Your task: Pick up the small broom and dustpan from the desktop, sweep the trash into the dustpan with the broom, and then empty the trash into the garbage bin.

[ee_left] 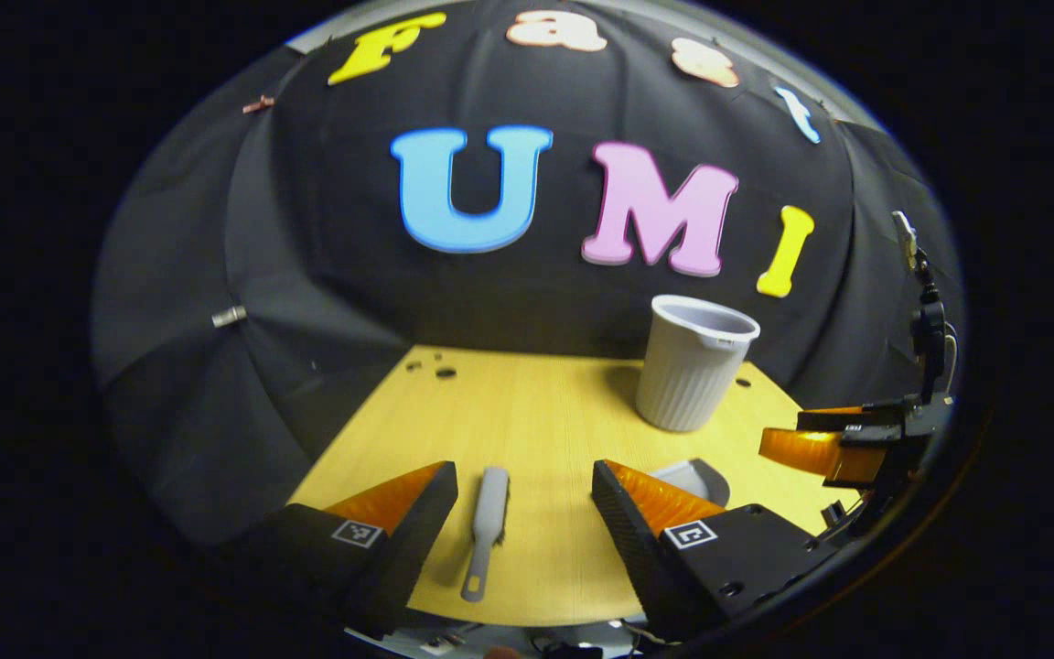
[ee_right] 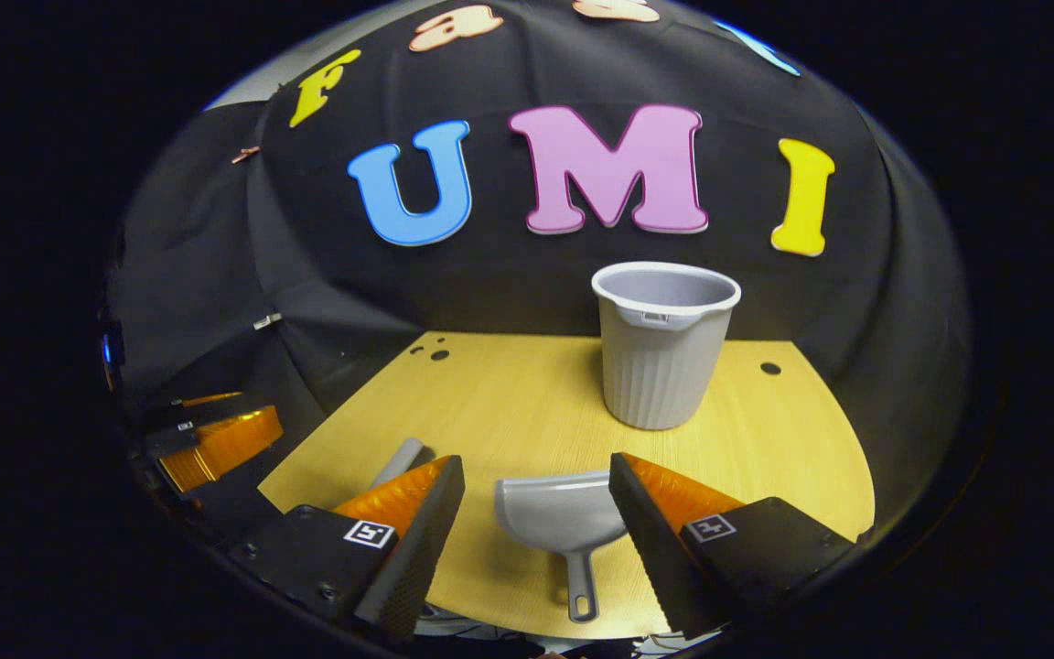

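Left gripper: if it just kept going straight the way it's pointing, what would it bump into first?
Most likely the small broom, which lies on the desktop between the open jaws of the left gripper, handle toward the camera. Depth is hard to judge; if it passed above the broom, the booth wall comes next.

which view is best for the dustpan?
Right gripper view: the grey plastic dustpan lies whole on the wooden desktop, scoop and handle framed between that gripper's open fingers. In the left gripper view, the dustpan peeks out behind a finger.
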Motion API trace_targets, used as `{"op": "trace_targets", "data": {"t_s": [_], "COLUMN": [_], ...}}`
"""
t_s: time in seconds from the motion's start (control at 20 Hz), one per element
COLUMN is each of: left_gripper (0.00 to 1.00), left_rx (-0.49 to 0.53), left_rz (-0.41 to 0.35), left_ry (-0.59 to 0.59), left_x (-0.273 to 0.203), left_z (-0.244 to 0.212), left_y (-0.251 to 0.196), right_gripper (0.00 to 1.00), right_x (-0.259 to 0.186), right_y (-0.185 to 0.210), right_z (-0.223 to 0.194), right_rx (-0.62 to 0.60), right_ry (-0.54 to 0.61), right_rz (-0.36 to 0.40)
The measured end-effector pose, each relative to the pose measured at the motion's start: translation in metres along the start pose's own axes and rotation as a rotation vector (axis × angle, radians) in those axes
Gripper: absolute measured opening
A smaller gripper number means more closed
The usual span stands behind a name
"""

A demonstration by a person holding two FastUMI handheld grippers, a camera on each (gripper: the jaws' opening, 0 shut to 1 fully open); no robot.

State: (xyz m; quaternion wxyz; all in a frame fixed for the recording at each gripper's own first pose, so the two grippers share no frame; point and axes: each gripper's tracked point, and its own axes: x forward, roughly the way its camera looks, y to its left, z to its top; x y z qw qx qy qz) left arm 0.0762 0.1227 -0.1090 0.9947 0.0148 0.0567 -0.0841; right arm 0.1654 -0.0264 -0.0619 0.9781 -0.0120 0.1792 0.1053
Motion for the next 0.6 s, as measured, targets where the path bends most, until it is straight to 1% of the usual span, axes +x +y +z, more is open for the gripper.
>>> {"op": "trace_targets", "data": {"t_s": [0.15, 0.3, 0.4, 0.5, 0.6], "left_gripper": [0.95, 0.95, 0.95, 0.95, 0.96], "left_rx": [0.013, -0.047, -0.03, -0.005, -0.013], "left_rz": [0.003, 0.041, 0.049, 0.073, 0.051], "left_ry": [-0.088, -0.166, -0.193, -0.206, -0.216], "left_x": [-0.019, -0.036, -0.04, -0.041, -0.043], "left_z": [0.009, 0.024, 0.028, 0.03, 0.035], "left_y": [-0.019, -0.028, -0.026, -0.027, -0.037], "right_gripper": [0.98, 0.99, 0.99, 0.99, 0.99], "right_x": [-0.018, -0.033, -0.043, -0.046, -0.046], "right_y": [0.006, 0.007, 0.004, 0.008, 0.001], "right_z": [0.012, 0.021, 0.026, 0.032, 0.034], "right_rx": [-0.023, -0.061, -0.086, -0.071, -0.073], "right_ry": [-0.1, -0.167, -0.202, -0.229, -0.241], "right_rz": [-0.013, -0.037, -0.044, -0.025, -0.045]}}
